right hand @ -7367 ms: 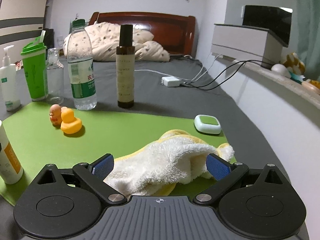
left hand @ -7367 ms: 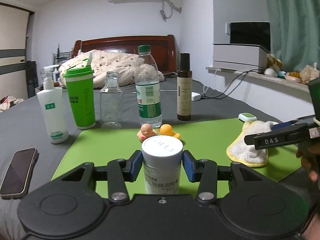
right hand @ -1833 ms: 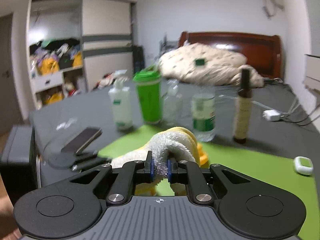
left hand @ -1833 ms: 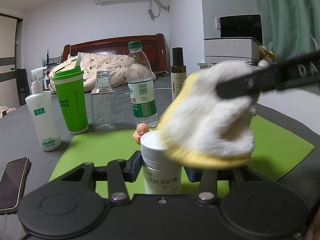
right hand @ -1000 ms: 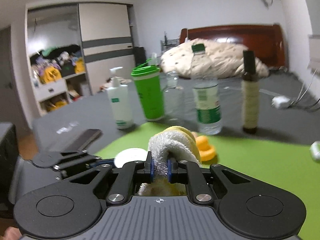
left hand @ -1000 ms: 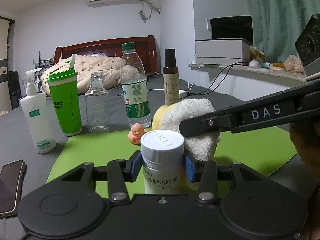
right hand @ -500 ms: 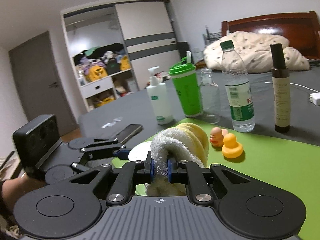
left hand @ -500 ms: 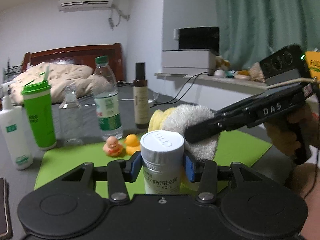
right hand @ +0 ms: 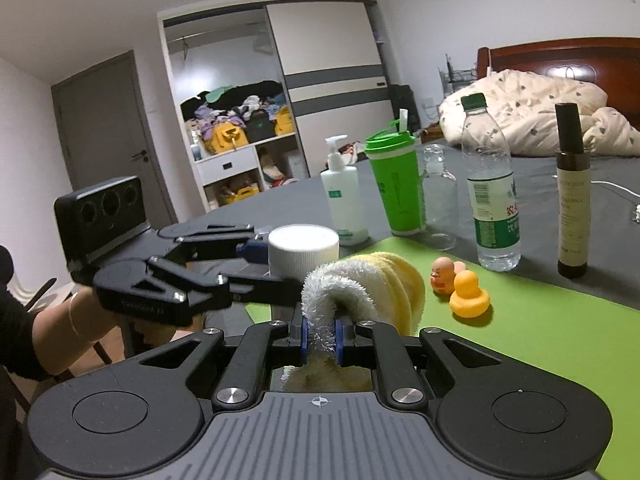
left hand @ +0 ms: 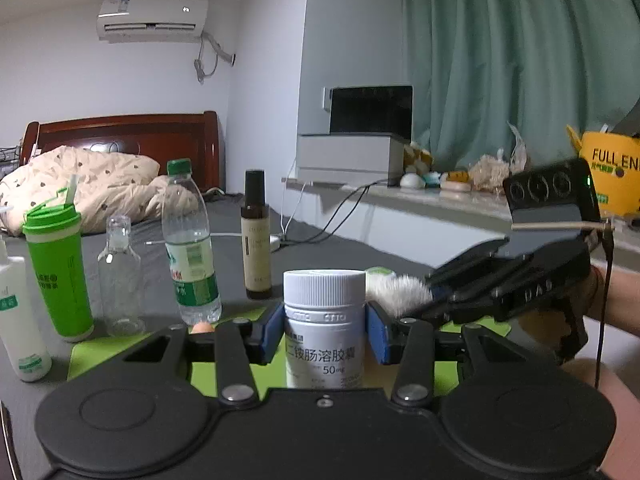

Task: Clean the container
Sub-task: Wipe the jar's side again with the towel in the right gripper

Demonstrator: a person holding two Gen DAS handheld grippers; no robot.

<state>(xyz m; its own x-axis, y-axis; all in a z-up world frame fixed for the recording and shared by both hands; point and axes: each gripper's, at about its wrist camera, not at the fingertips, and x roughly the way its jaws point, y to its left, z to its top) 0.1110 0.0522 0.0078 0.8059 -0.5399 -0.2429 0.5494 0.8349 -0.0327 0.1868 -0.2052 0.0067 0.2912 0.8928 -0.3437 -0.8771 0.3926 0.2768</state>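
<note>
Left gripper [left hand: 325, 330] jaws clamped on white pill bottle [left hand: 324, 328], held upright above green mat [right hand: 540, 320]. Right gripper [right hand: 319, 336] jaws pinched on fluffy white-yellow cloth [right hand: 360, 284], pressed beside bottle. Ribbed cap, printed label seen only in left view. Two toy ducks [right hand: 460, 284] fully seen in right view.

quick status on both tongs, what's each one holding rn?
Left tongs: closed on the white pill bottle, upright.
Right tongs: closed on a fold of the white-and-yellow cloth, right beside the bottle.
</note>
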